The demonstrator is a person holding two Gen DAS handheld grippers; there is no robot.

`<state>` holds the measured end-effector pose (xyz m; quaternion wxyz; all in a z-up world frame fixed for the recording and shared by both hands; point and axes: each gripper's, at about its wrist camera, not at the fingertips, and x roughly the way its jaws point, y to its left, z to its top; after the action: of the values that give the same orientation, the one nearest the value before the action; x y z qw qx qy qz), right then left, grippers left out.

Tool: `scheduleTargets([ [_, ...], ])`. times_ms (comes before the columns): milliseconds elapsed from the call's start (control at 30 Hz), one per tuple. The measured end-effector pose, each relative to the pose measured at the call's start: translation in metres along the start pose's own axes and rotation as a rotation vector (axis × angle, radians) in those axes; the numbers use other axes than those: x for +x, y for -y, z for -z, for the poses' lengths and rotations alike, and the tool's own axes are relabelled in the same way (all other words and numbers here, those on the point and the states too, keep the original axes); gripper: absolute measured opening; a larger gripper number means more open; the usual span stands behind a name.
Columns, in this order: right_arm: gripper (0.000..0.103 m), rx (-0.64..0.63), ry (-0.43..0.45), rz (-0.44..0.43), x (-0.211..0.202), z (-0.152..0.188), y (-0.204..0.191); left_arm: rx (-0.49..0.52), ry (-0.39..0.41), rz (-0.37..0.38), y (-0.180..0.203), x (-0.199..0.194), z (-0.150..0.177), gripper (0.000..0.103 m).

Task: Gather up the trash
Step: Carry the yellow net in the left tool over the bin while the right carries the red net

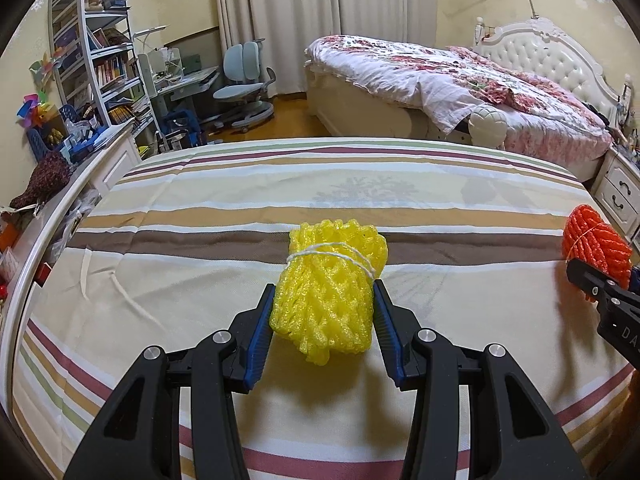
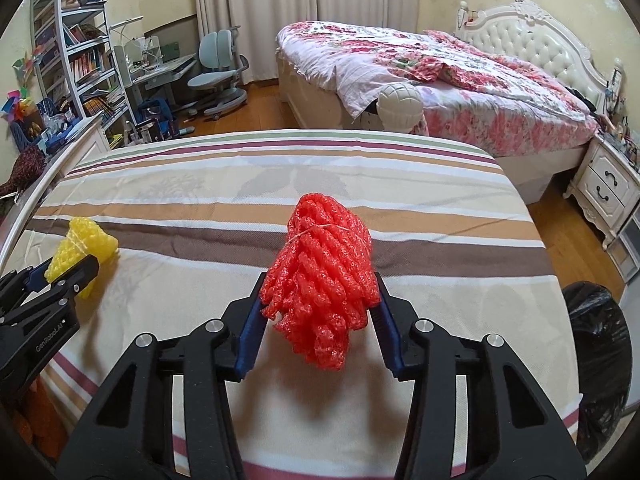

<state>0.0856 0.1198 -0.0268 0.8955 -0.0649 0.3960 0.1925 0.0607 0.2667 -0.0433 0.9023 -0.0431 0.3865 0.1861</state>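
Observation:
A yellow foam net bundle (image 1: 332, 276), tied with white string, lies on the striped bedsheet (image 1: 180, 264). My left gripper (image 1: 324, 292) is shut on it, with a blue pad pressed against each side. The right wrist view shows an orange-red foam net bundle (image 2: 324, 272), also tied with string, with my right gripper (image 2: 320, 294) shut on its lower half. Each view catches the other bundle at its edge: the red bundle (image 1: 592, 240) at the right, the yellow bundle (image 2: 86, 240) at the left with the left gripper (image 2: 72, 272) on it.
A black trash bag (image 2: 600, 360) stands on the floor off the bed's right edge. A metal rail (image 1: 40, 232) runs along the bed's left side. Beyond the foot are a floral bed (image 1: 460, 80), a nightstand (image 2: 604, 188), a desk chair (image 1: 244, 80) and shelves (image 1: 96, 40).

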Motion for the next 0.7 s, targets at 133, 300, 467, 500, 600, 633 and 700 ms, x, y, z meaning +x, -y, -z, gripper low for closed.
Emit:
scheduleTargets([
  [133,0.047,0.007,0.010,0.012,-0.014,0.010,0.013,0.006,0.012,0.023,0.011,-0.009,0.004,0.047],
  [300,0.047,0.036,0.026,0.037,-0.032,0.023,0.033,0.023,0.026,0.057,0.030,-0.021,0.009,0.047],
  [467,0.047,0.075,0.045,0.063,-0.050,0.034,0.057,0.052,0.041,0.098,0.055,-0.034,0.015,0.047],
  [500,0.047,0.084,0.048,0.069,-0.054,0.037,0.062,0.058,0.043,0.105,0.059,-0.037,0.016,0.047],
  [600,0.047,0.109,0.057,0.087,-0.063,0.045,0.077,0.078,0.051,0.128,0.074,-0.044,0.020,0.047],
  [633,0.047,0.116,0.060,0.093,-0.066,0.047,0.081,0.084,0.052,0.136,0.079,-0.046,0.021,0.047],
  [700,0.047,0.131,0.066,0.112,-0.073,0.053,0.094,0.097,0.055,0.153,0.088,-0.050,0.022,0.047],
])
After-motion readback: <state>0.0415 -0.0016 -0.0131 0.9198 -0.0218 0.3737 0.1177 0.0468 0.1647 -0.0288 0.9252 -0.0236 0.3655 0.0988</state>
